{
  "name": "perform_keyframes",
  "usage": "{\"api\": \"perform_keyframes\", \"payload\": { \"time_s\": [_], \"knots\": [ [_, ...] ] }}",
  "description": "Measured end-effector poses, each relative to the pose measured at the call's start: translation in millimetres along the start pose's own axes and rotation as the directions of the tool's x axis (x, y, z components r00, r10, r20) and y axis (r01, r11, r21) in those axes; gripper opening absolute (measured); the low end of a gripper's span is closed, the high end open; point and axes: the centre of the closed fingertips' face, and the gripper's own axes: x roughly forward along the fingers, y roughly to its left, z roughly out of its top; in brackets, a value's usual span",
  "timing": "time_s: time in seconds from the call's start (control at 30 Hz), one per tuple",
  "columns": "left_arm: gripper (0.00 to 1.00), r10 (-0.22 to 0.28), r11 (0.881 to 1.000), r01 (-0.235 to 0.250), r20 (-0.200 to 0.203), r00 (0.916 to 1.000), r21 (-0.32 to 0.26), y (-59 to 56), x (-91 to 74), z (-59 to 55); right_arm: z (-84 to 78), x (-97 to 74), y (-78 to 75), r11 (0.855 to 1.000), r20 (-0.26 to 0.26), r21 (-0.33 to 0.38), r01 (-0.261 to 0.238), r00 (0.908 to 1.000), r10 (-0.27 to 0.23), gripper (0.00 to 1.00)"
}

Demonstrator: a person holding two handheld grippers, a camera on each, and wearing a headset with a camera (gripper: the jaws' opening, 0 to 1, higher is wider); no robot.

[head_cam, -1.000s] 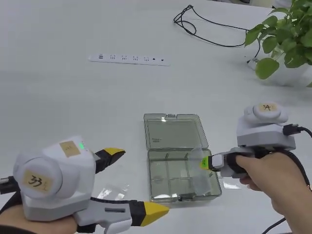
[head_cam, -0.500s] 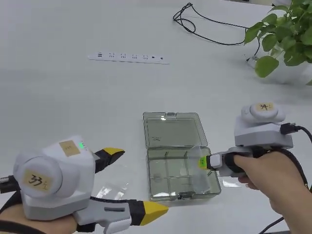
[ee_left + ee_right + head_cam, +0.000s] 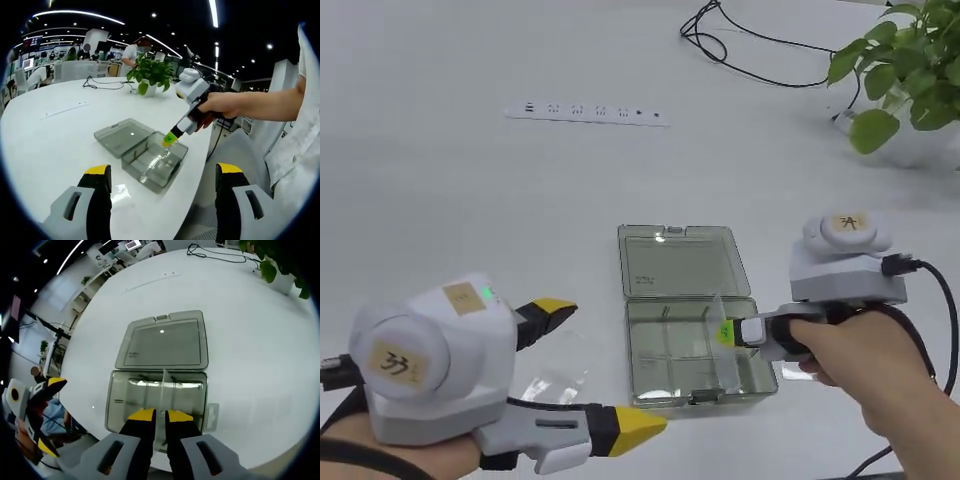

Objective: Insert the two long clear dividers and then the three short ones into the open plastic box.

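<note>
The right gripper (image 3: 160, 415) is clenching a thin clear plastic divider (image 3: 162, 387) edge-on, holding it just ahead of its jaws, down in the tray of the smoky transparent rectangular plastic box (image 3: 111, 400). The left gripper (image 3: 162, 169) is hanging released, jaws wide, the box well ahead of it. If the divider is tilting off its slots, pressing risks jamming or flicking it free. I am counting one box, one held divider, and faint clear pieces (image 3: 560, 385) beside the left gripper, too glassy to count.
</note>
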Motion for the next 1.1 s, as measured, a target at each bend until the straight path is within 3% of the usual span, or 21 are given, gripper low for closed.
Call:
{"api": "perform_keyframes", "payload": {
  "time_s": [0.63,1.1],
  "knots": [
    [0.87,0.023,1.0,-0.023,-0.006,0.9997,-0.001,-2.8,-0.7,2.9,-3.2,13.3,-5.6,0.999,0.018,-0.039,-0.035,0.9992,0.036,0.09],
    [0.86,0.082,0.997,-0.082,-0.011,0.9966,0.002,-4.7,-6.2,5.5,-1.9,5.2,-1.7,0.99,0.082,-0.081,-0.115,0.9893,0.121,0.13]
  ]
}}
